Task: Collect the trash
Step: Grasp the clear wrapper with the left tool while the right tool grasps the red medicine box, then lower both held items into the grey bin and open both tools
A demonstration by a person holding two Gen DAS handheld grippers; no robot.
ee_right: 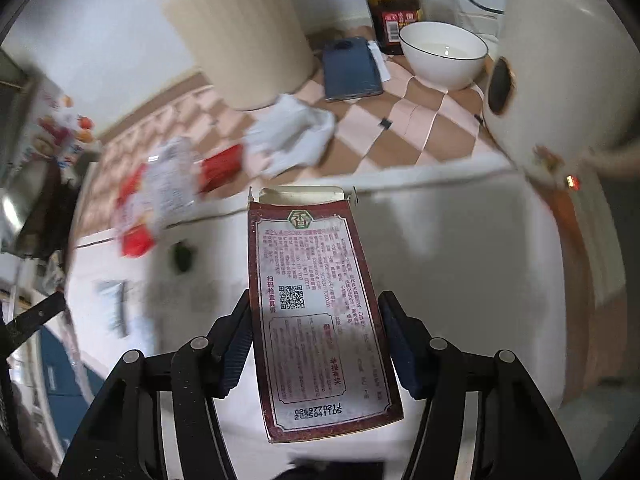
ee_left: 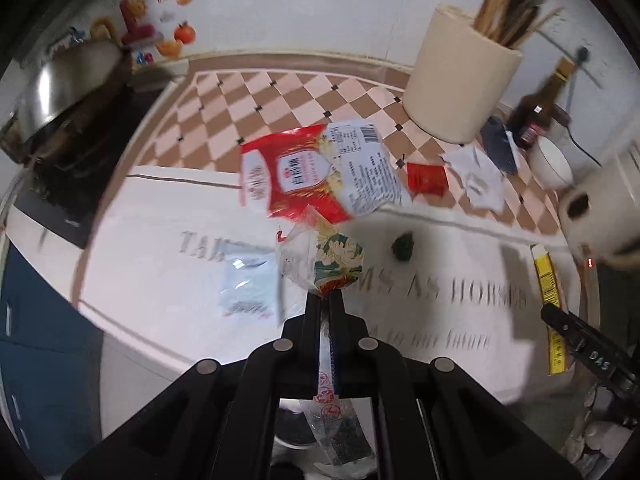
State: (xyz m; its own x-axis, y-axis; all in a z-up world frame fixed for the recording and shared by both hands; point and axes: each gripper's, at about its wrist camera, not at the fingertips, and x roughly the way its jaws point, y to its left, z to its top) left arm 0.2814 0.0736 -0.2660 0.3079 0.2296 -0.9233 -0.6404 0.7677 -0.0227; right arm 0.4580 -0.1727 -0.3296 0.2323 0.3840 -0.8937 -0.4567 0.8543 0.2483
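Note:
My left gripper [ee_left: 323, 300] is shut on a crumpled clear wrapper with a floral print [ee_left: 324, 260], held above the white cloth. Behind it lie a large red and white food bag [ee_left: 316, 168], a small red packet [ee_left: 426, 178], crumpled white paper [ee_left: 478, 176], a small dark green scrap [ee_left: 403, 247] and a clear plastic wrapper [ee_left: 244, 284]. My right gripper [ee_right: 316, 312] is shut on a dark red flat carton [ee_right: 316, 316] with its top flap open. The red bag [ee_right: 160, 196], red packet [ee_right: 222, 168], white paper [ee_right: 292, 136] and green scrap [ee_right: 183, 256] show blurred in the right wrist view.
A cream utensil holder [ee_left: 460, 76], sauce bottle [ee_left: 538, 112], white bowl [ee_left: 554, 164], blue phone [ee_right: 350, 68] and a white appliance [ee_right: 568, 64] stand at the back right. A steel pot [ee_left: 60, 92] sits on a cooker at left. The right gripper [ee_left: 584, 344] holds a yellow-edged carton [ee_left: 548, 288].

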